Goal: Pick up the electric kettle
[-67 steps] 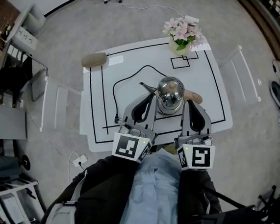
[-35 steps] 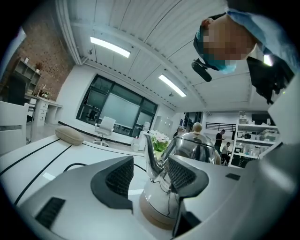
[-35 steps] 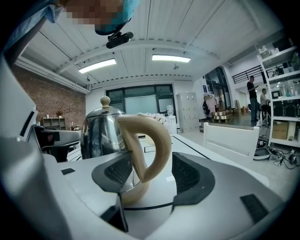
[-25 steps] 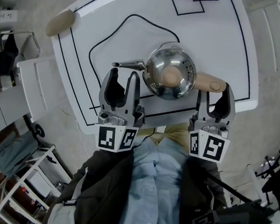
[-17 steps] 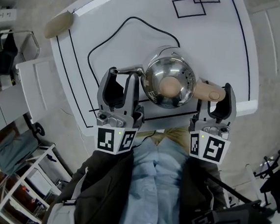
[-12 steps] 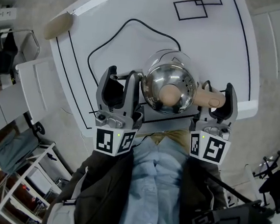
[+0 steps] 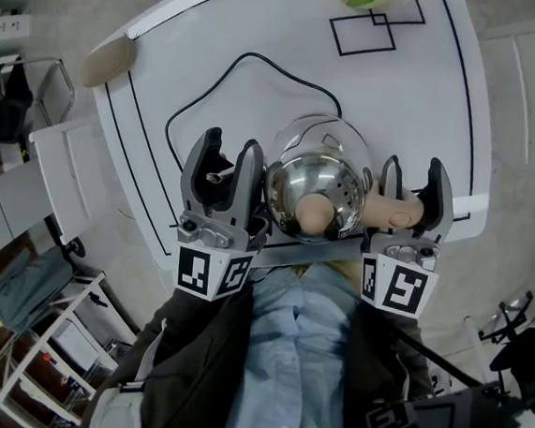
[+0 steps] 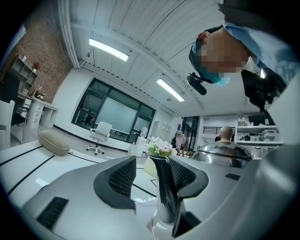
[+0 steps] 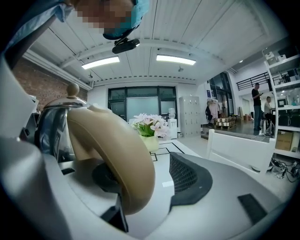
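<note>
The steel electric kettle point(image 7: 315, 192) with a beige lid knob sits between my two grippers near the table's front edge. Its thin spout point(image 8: 164, 197) lies between the left gripper's point(image 7: 228, 157) jaws, against the right pad, with a gap to the left pad. Its beige handle point(image 9: 117, 159) arches between the right gripper's point(image 7: 412, 180) jaws, and there is a gap to the right pad point(image 9: 187, 178). Neither gripper is closed on it. A round base point(image 7: 328, 128) shows just behind the kettle, with a black cord point(image 7: 204, 89) running from it.
The white table point(image 7: 429, 102) carries black marked lines. A vase of pink flowers point(image 9: 147, 126) stands at its far side and a beige pad point(image 7: 104, 52) at its far left corner. White chairs point(image 7: 60, 170) flank the table, and people stand far off at the right.
The kettle now looks larger and closer to me, and its base shows behind it. Both grippers have slid forward beside it. The jaw gaps look unchanged.
</note>
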Available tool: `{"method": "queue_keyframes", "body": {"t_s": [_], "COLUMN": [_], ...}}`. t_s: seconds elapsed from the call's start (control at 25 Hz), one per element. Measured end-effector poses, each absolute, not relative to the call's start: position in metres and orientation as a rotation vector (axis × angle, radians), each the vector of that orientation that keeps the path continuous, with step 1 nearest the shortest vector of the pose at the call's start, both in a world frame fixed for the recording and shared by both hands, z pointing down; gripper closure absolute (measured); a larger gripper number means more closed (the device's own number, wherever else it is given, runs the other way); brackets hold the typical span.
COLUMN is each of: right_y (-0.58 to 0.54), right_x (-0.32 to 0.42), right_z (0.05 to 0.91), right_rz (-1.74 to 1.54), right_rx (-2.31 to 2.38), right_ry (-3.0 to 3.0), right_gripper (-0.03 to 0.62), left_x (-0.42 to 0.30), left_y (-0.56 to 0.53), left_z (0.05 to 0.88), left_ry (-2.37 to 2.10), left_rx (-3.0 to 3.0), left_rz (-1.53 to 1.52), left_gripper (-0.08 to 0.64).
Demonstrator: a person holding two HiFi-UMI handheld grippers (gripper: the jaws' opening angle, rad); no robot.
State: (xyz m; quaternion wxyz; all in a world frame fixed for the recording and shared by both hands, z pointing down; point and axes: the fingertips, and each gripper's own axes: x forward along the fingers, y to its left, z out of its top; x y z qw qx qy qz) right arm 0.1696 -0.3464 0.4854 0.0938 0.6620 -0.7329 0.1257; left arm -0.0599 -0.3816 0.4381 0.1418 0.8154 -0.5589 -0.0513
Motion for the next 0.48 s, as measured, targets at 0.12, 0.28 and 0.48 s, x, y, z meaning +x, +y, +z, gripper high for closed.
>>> {"method": "queue_keyframes", "body": {"t_s": [0.12, 0.28, 0.48], "right_y": [-0.35, -0.352, -0.353], "right_x": [0.168, 0.161, 0.152], "right_z": [0.483, 0.484, 0.484], "right_rz": [0.352, 0.356, 0.371], "right_rx": [1.934, 1.885, 1.867], "right_ry": [-2.194, -2.234, -2.258], "right_gripper": [0.348, 0.432, 0.568], "left_x": [-0.054, -0.048, -0.042], "left_y": [-0.382, -0.382, -0.38], "left_z": [0.434, 0.431, 0.429], "left_ry": [-1.587, -1.558, -1.533], "left_rx": [2.384, 2.406, 2.416], "left_rz": [-0.152, -0.167, -0.178], "left_gripper": [0.377, 0.464, 0.549]}}
